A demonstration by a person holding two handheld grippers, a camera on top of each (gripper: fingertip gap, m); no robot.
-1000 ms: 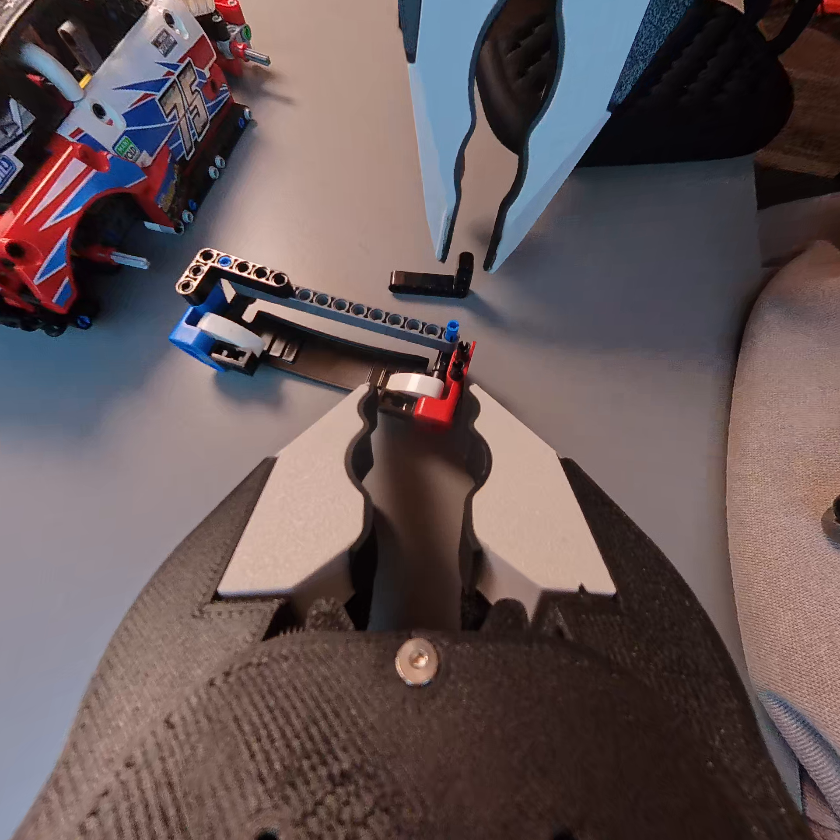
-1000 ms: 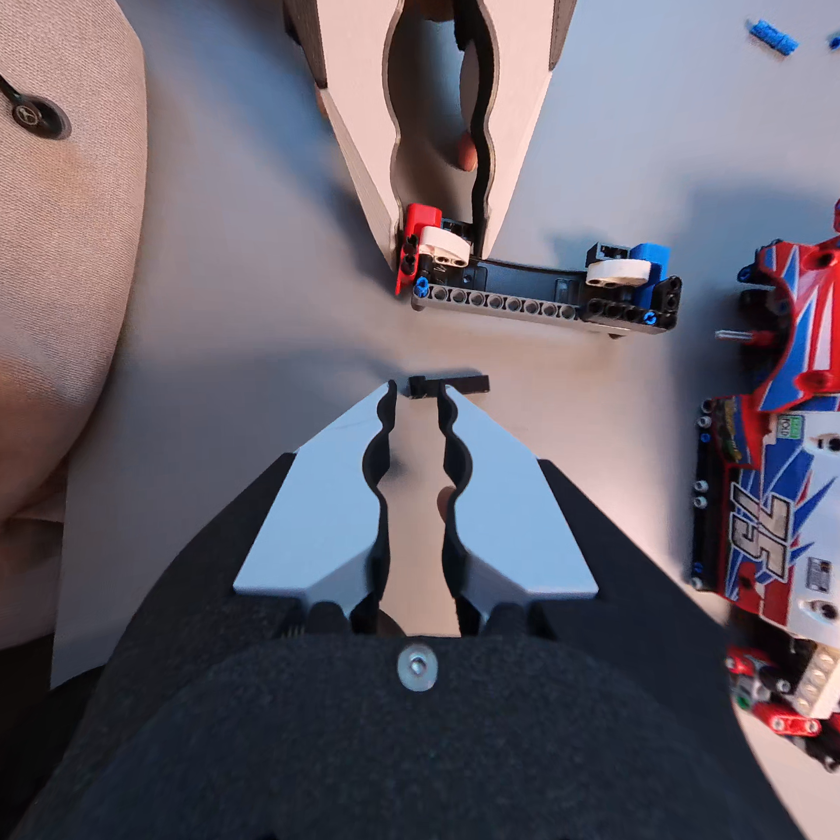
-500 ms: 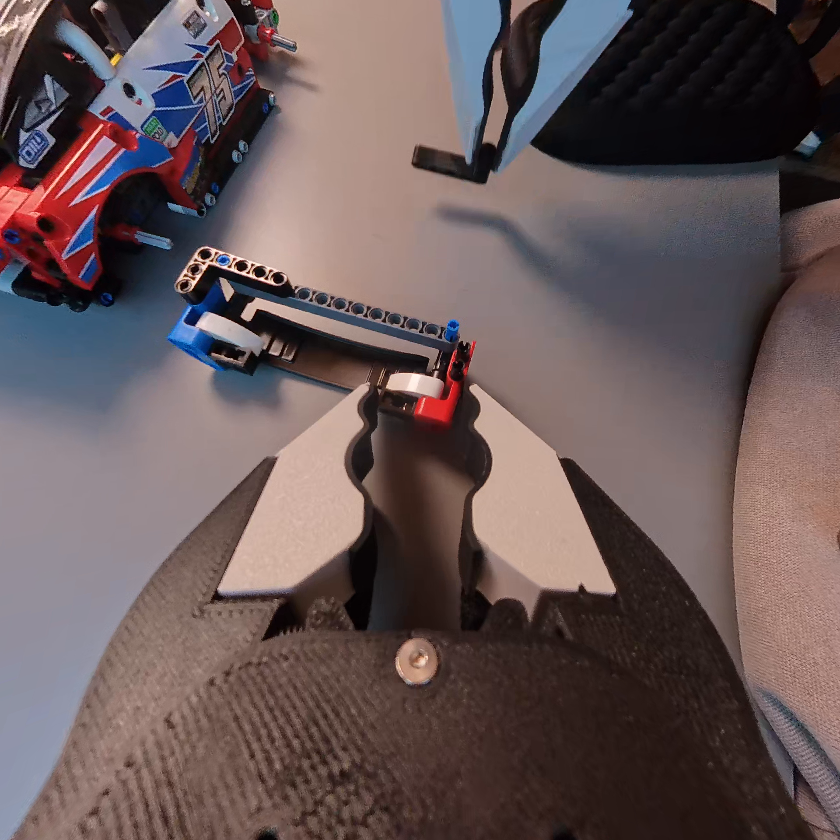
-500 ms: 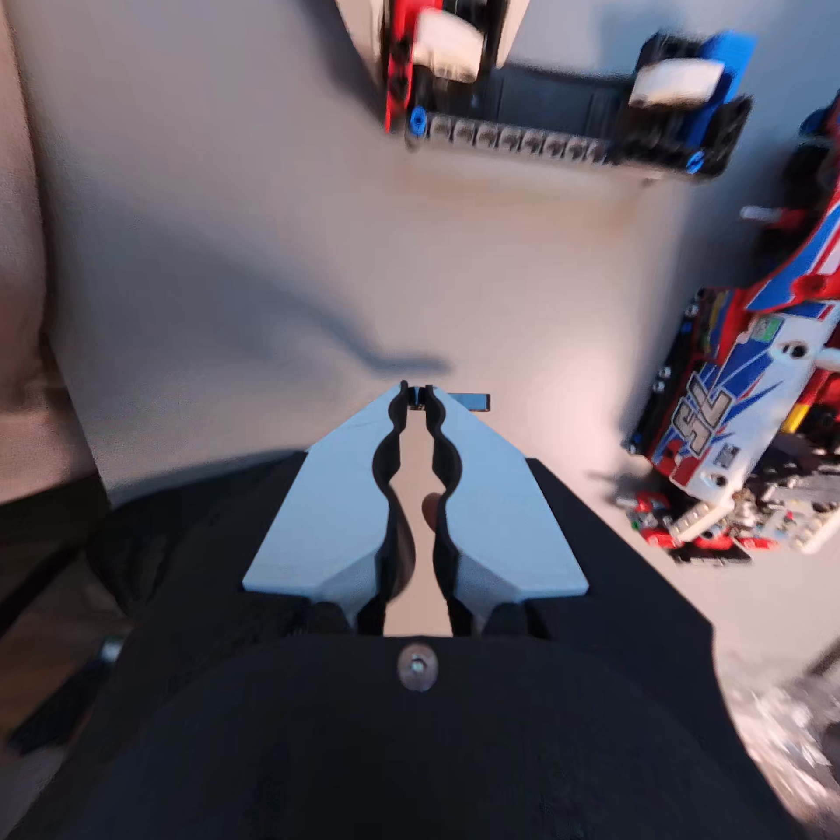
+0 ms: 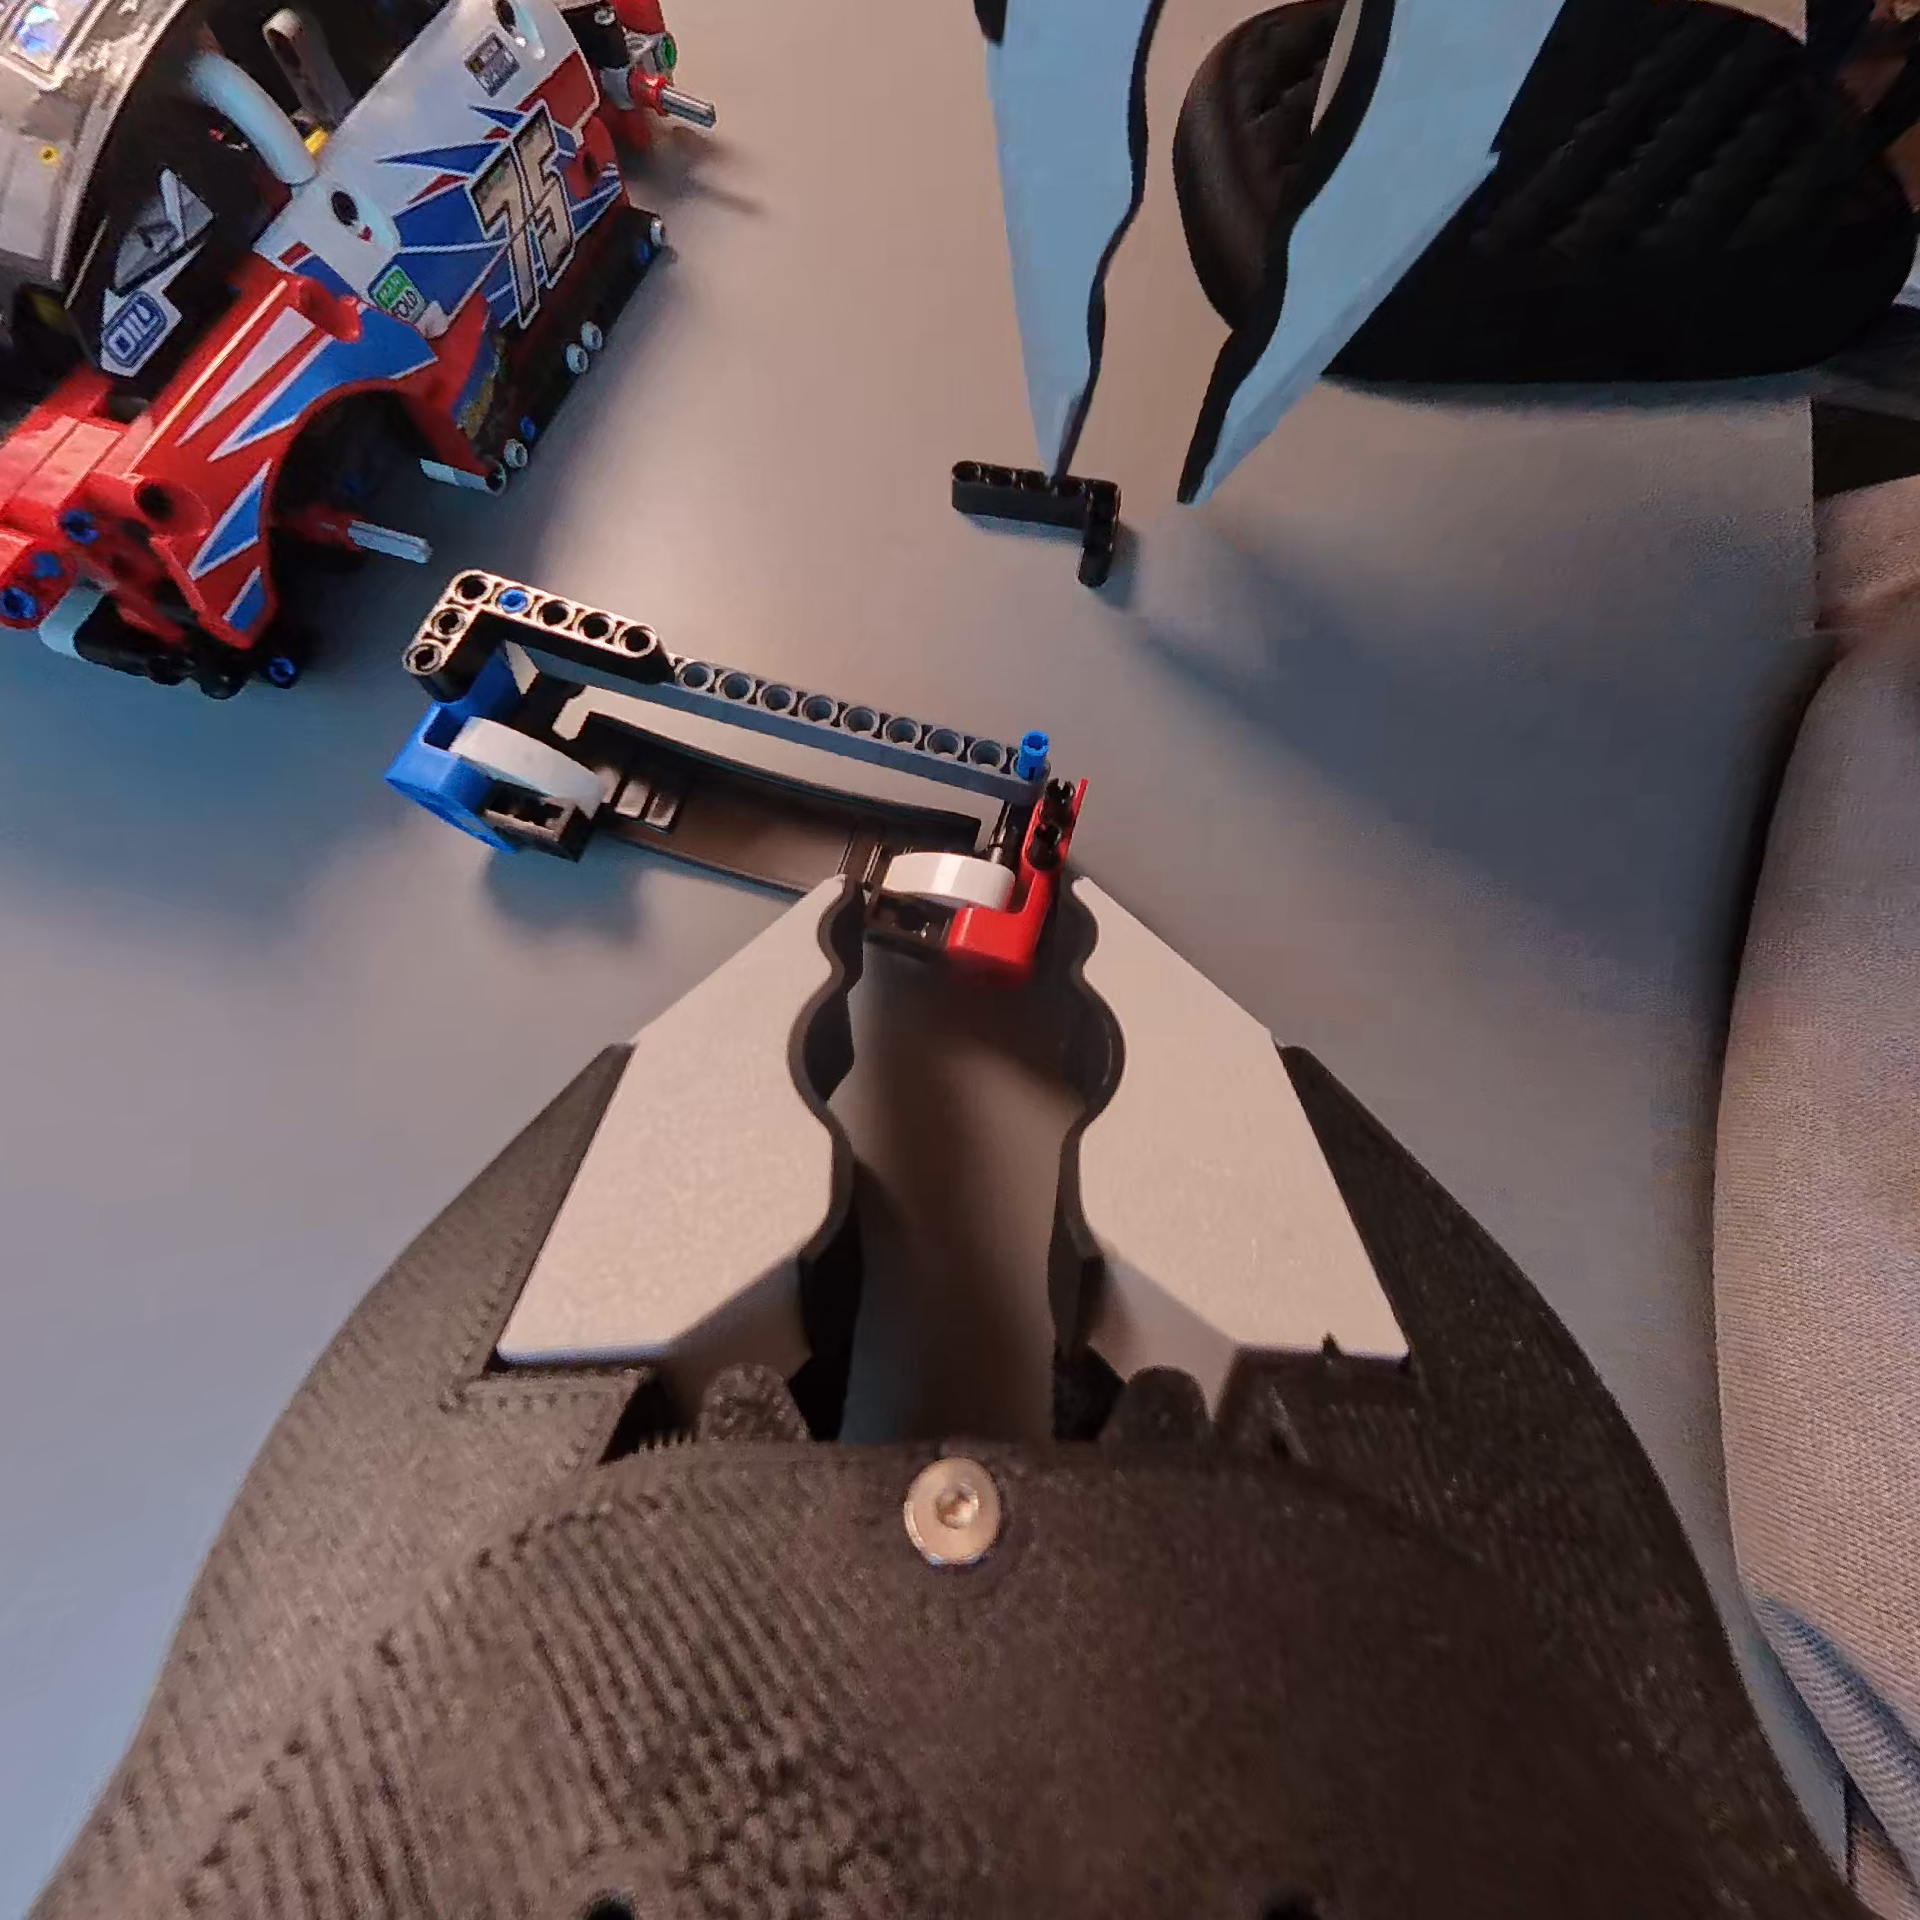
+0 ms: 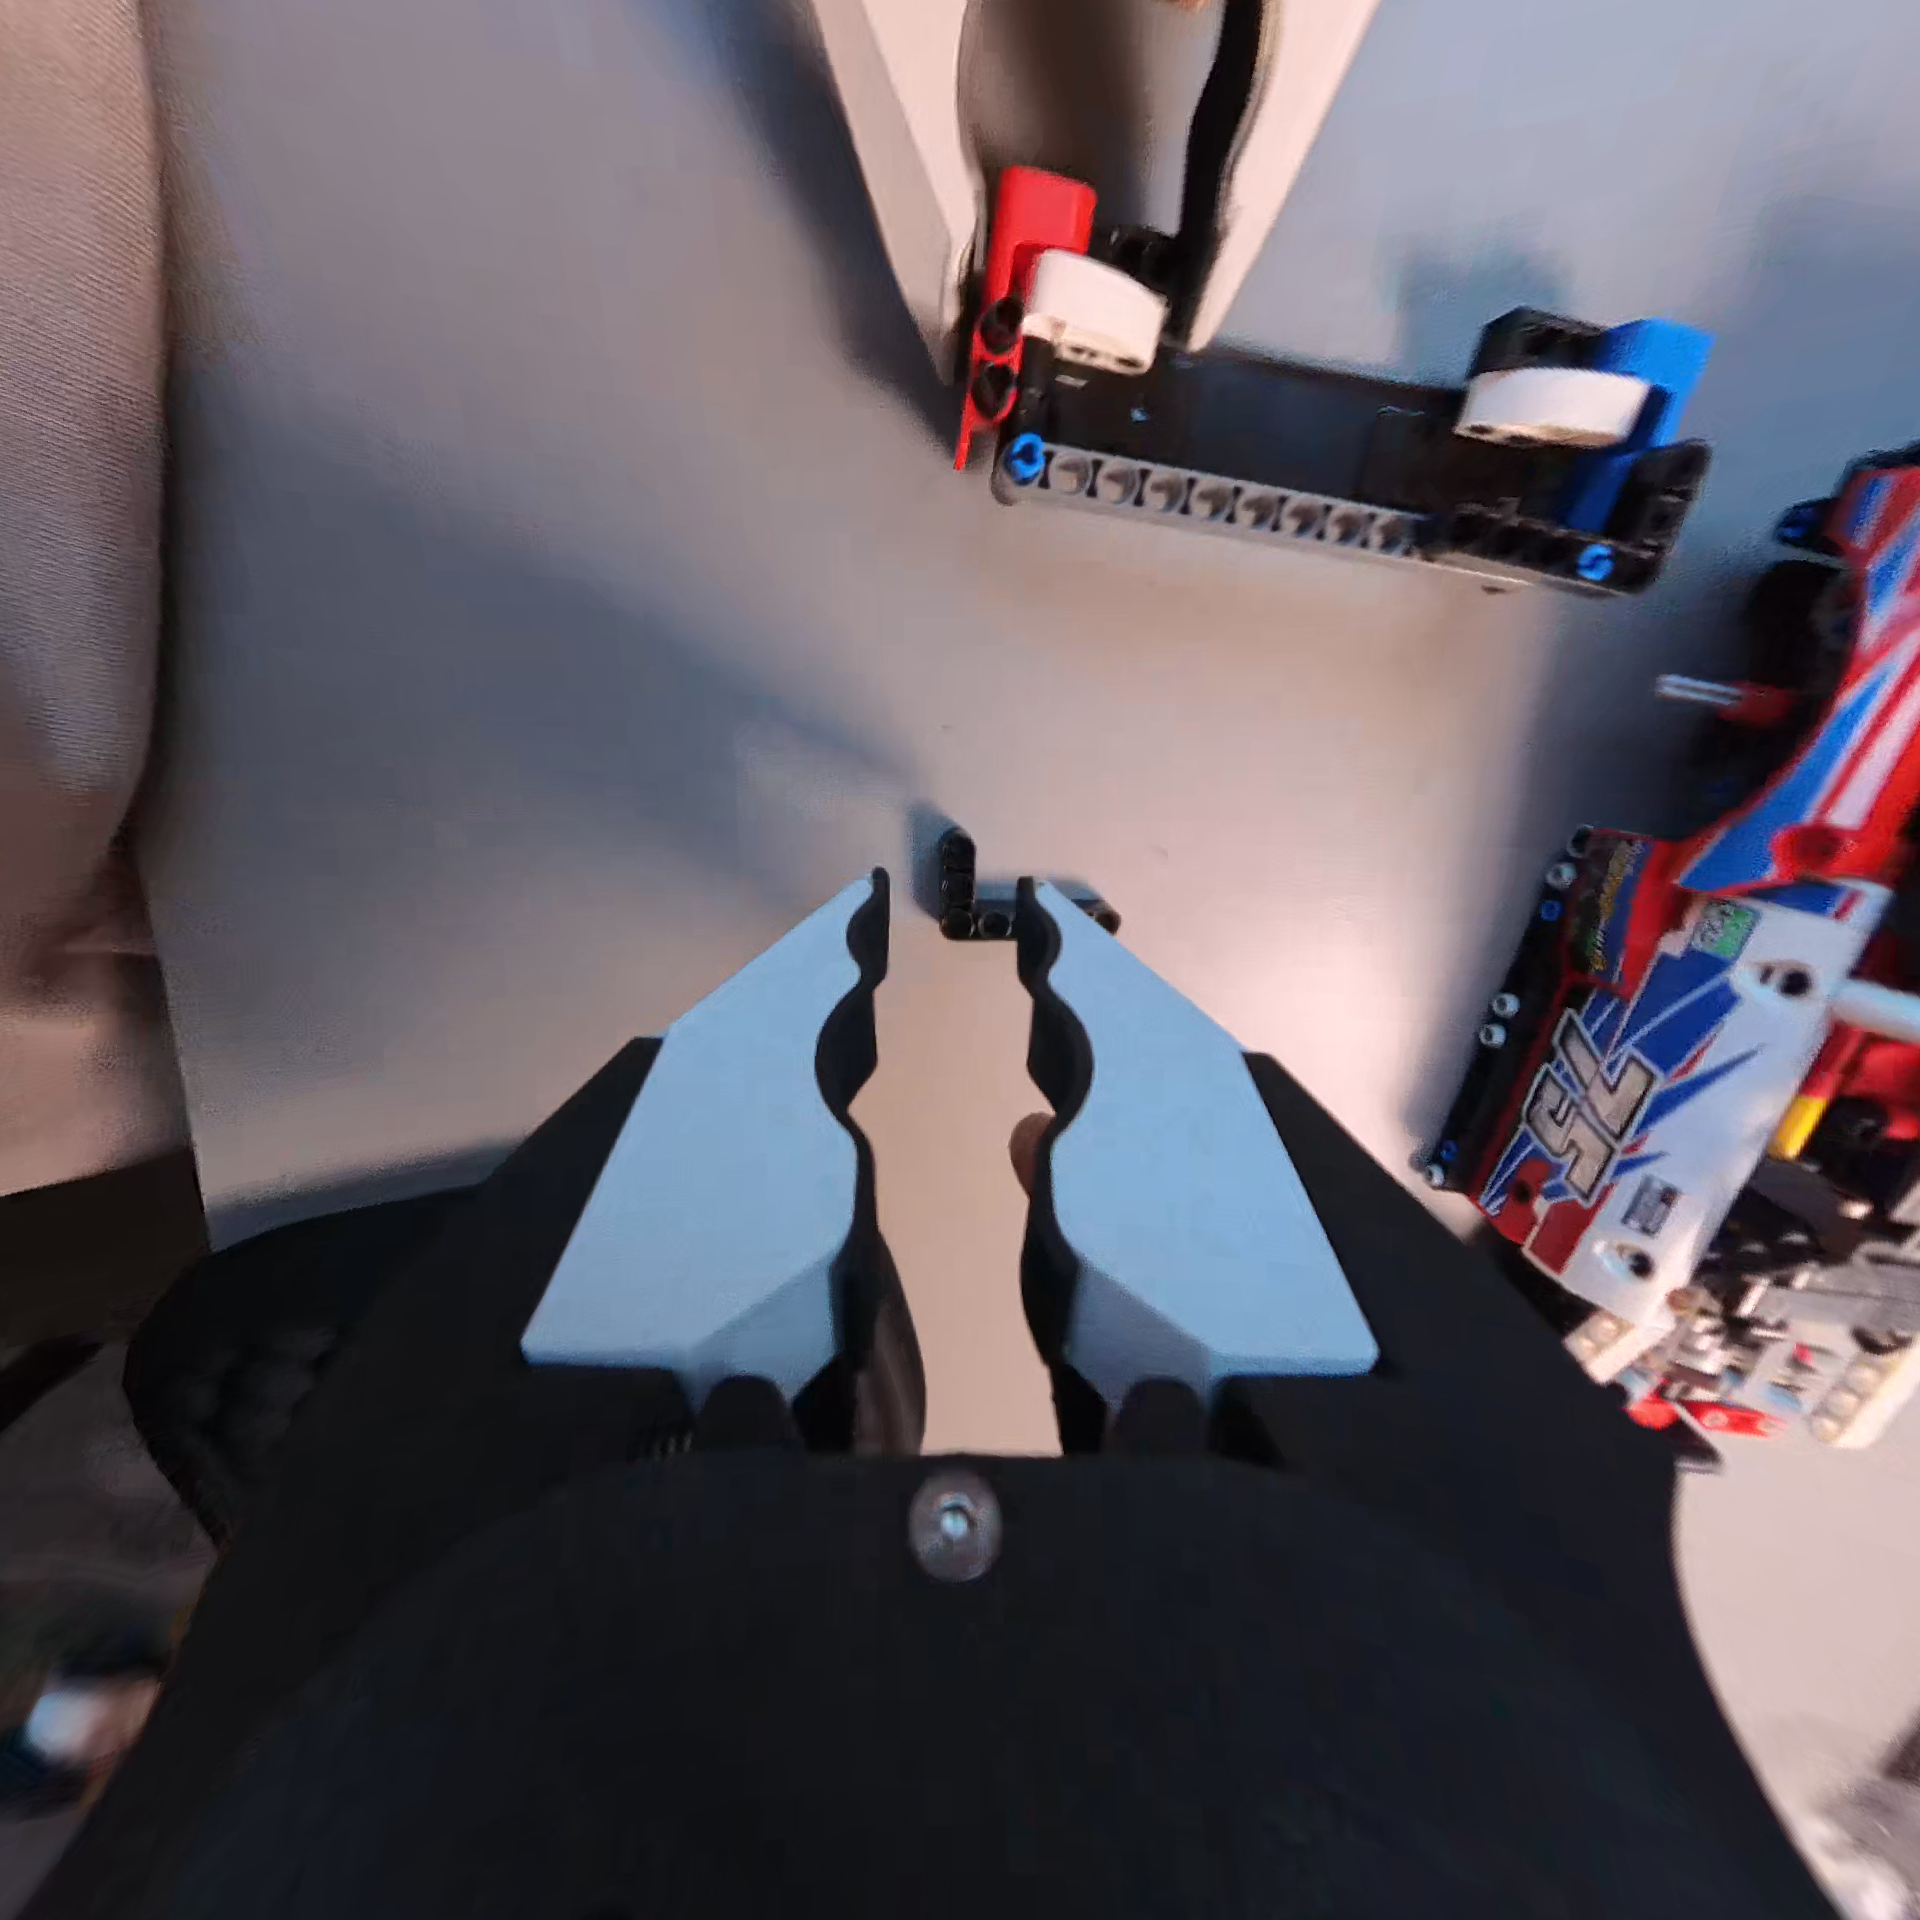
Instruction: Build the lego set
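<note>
A long sub-assembly [image 5: 790, 727] lies on the grey table: a grey holed beam, a black frame, a blue-and-white end and a red-and-white end. My left gripper [image 5: 956, 899] is shut on its red-and-white end [image 5: 987, 914]. The assembly also shows in the right wrist view [image 6: 1299, 457]. A small black L-shaped beam [image 5: 1039, 494] lies flat on the table beyond it. My right gripper [image 6: 951, 888] is open just over this L-beam [image 6: 961, 899], with the fingertips either side of its corner. It shows open in the left wrist view too [image 5: 1127, 483].
A red, white and blue race car model [image 5: 312, 312] stands at the far left, and at the right in the right wrist view [image 6: 1714, 1039]. Grey fabric [image 5: 1849, 1143] lies along the table's right side. There is about 9 cm between the tips of the two grippers.
My right gripper closed on the L-beam, carried it a little away from the assembly, and has now opened. The beam lies flat and turned. My left gripper has not moved.
</note>
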